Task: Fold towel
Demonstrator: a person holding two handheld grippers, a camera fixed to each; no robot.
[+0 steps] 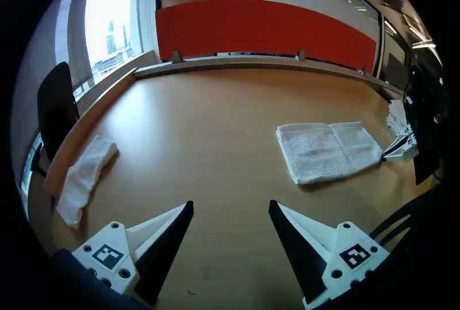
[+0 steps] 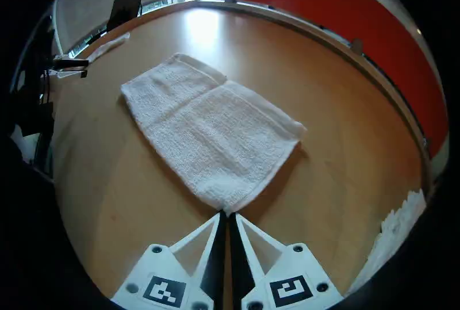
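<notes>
Right gripper view: the right tongs [image 2: 228, 216], closed to a sliver, meet the nearest corner of the white towel [image 2: 210, 131], which lies flat mid-desk [image 2: 345, 137], partly folded, a seam crossing it; whether cloth is nipped between the tips cannot be told; the towel's long axis runs straight away from these tongs; left gripper view has the left tongs [image 1: 230, 212] wide apart, the towel ahead to their right and well apart; the right hand is plainly nearer, so the next fold likely starts from its corner; a second cloth [image 1: 86, 178] lies by the desk's window-side edge.
</notes>
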